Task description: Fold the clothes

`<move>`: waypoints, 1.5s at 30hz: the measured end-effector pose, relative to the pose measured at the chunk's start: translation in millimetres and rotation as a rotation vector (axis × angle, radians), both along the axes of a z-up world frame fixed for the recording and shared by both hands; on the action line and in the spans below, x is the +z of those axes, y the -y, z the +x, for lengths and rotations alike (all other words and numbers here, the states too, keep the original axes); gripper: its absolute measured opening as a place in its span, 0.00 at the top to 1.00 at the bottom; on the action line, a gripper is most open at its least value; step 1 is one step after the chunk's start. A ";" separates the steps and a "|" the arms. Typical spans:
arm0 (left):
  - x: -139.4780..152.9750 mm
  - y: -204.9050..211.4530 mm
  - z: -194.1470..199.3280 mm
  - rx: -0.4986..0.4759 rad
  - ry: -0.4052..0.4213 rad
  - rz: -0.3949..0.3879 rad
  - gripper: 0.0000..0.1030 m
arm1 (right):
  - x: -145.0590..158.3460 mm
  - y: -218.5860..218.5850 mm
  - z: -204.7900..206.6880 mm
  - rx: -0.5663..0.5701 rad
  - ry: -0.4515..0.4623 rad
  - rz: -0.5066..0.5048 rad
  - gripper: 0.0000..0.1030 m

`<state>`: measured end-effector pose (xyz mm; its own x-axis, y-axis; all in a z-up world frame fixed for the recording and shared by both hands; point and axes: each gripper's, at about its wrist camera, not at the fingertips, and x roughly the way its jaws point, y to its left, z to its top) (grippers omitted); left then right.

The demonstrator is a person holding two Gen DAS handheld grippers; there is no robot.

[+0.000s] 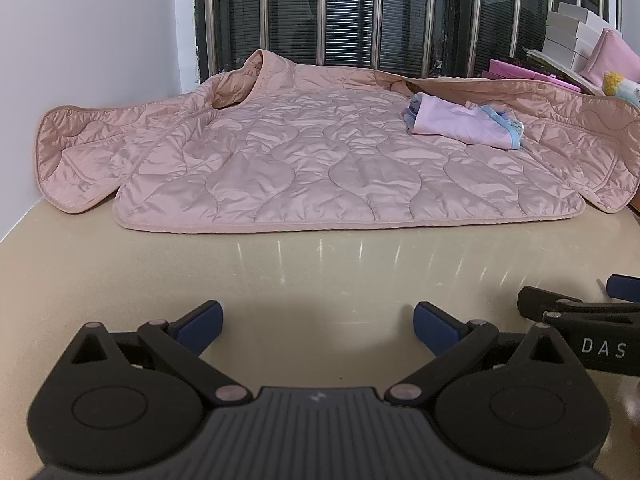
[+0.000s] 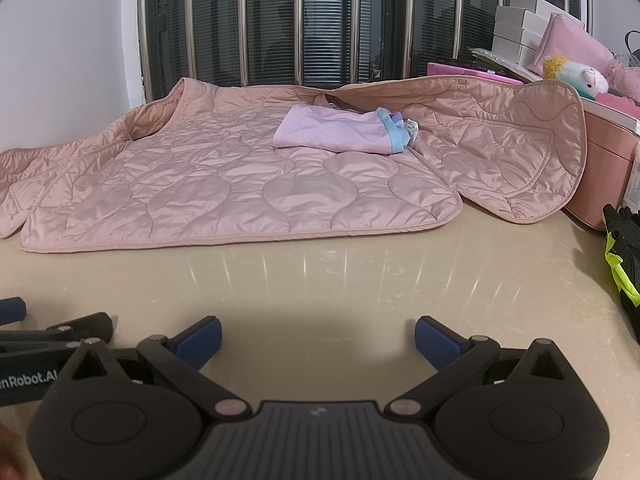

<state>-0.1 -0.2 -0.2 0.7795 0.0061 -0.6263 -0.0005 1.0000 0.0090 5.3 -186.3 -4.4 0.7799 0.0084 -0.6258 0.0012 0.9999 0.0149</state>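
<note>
A pink quilted jacket (image 1: 320, 160) (image 2: 224, 184) lies spread flat at the far side of the beige table (image 1: 320, 264) (image 2: 320, 280), its front panels flung out left and right. A small folded lilac garment with a blue edge (image 1: 464, 122) (image 2: 340, 132) rests on top of the jacket. My left gripper (image 1: 318, 326) hovers over bare tabletop well short of the jacket's hem, open, nothing between its blue pads. My right gripper (image 2: 318, 340) stands beside it, likewise open and empty. Each gripper shows at the edge of the other's view.
A white wall (image 1: 80, 40) bounds the left side; a barred window (image 2: 320, 20) runs along the back. White boxes (image 2: 520, 28), a pink pouch (image 2: 568, 48), a plush toy (image 2: 580, 74) and a pink box (image 2: 604, 176) crowd the right. A black and yellow glove (image 2: 624, 256) lies at the right edge.
</note>
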 end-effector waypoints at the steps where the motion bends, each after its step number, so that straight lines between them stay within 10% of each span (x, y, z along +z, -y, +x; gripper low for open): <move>1: -0.1 0.0 0.0 0.000 0.000 -0.001 0.01 | 0.0 0.0 0.0 -0.001 0.000 0.000 0.00; 45: -0.3 6.1 -0.2 0.002 -0.002 0.003 0.01 | -0.3 2.9 0.8 -0.015 0.000 -0.004 0.00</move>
